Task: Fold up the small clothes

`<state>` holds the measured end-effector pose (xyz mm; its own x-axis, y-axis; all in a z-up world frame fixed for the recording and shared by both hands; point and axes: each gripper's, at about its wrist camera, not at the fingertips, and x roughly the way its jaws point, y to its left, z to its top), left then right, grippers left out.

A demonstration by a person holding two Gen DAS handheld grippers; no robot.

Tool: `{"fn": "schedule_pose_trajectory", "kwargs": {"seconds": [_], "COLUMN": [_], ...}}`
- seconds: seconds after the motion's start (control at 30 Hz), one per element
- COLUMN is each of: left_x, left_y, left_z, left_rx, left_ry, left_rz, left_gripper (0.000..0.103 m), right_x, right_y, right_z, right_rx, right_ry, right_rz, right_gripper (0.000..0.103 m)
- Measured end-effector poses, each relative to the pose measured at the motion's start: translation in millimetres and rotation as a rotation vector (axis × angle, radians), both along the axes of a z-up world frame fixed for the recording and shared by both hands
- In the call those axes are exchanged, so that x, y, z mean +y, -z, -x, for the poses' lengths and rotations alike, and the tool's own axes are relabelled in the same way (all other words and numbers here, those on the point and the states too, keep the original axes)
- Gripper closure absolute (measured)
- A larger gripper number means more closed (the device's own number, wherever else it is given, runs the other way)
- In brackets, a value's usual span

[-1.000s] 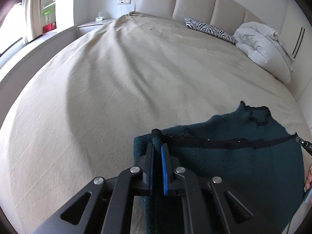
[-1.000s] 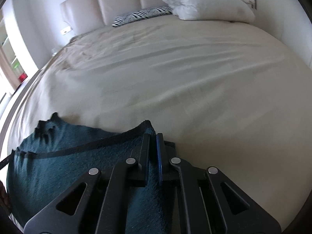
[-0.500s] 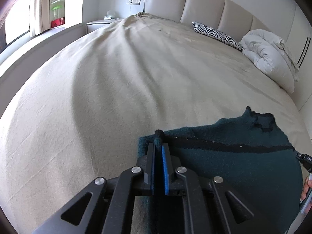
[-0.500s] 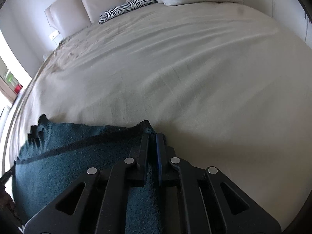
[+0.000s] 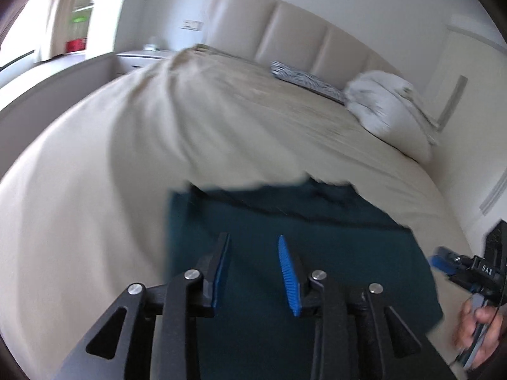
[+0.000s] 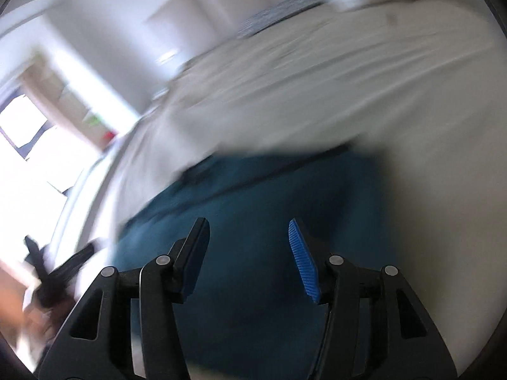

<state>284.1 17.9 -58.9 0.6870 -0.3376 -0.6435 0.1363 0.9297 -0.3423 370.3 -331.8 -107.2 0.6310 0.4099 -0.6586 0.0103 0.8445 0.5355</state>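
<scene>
The left gripper [image 5: 253,253] is spread apart, with nothing between its two blue pads, and it hangs over the near left part of a dark green garment [image 5: 317,247]. The garment lies flat on the beige bed sheet [image 5: 95,205], near the close edge of the bed, and a dark band runs across its far side. The right gripper [image 6: 248,240] is also spread wide and holds nothing; it is above the near right part of the same garment [image 6: 269,196]. Both views are blurred, so the far edge of the garment is perhaps folded over, but I cannot tell for sure. In the left view the right gripper [image 5: 443,258] shows at the right edge, held by a hand [image 5: 475,326]. At the far side of the bed there are a zebra pillow [image 5: 304,82], a white duvet [image 5: 389,110] and a padded headboard [image 5: 285,38]
</scene>
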Motion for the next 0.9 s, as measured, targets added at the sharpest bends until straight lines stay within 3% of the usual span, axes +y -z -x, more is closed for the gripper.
{"fn": "schedule_pose_trajectory", "kwargs": {"seconds": [0.13,0.2,0.27,0.3,0.37,0.47,0.63,0.7,0.77,0.9], "left_x": [-40.0,-49.8,-45.3,-38.1,-19.1,2.6,33.8,46.1,46.1,7.0], "left_y": [11.0,23.9,37.3,43.5,53.8,56.2,51.2,43.2,31.9,12.4], "left_z": [32.9,35.6,35.2,35.0,36.9,45.6,62.3,70.7,78.8,81.9], "left_rx": [0.016,0.057,0.095,0.110,0.136,0.138,0.135,0.126,0.100,0.055], "left_ry": [0.099,0.121,0.104,0.088,0.073,0.059,-0.001,-0.049,-0.055,0.038], "left_rz": [-0.008,-0.032,-0.043,-0.048,-0.021,0.005,0.011,0.009,0.025,0.035], "left_gripper": [0.062,0.061,0.062,0.062,0.069,0.079,0.078,0.070,0.065,0.052], "right_x": [63.2,81.4,82.5,77.6,48.6,1.2,-75.2,-84.7,-69.0,8.9], "right_y": [35.5,56.8,75.1,81.2,90.8,88.2,75.9,60.8,49.4,31.9], "right_z": [30.5,38.6,43.8,44.9,51.9,69.0,102.8,117.3,121.6,94.5], "right_rx": [0.071,0.118,0.164,0.169,0.173,0.138,0.109,0.087,0.064,0.059], "right_ry": [-0.151,-0.193,-0.168,-0.152,-0.087,0.038,0.294,0.361,0.327,0.108], "right_rz": [-0.223,-0.275,-0.239,-0.247,-0.339,-0.352,-0.307,-0.279,-0.296,-0.326], "right_gripper": [0.051,0.051,0.054,0.062,0.068,0.067,0.065,0.061,0.061,0.055]}}
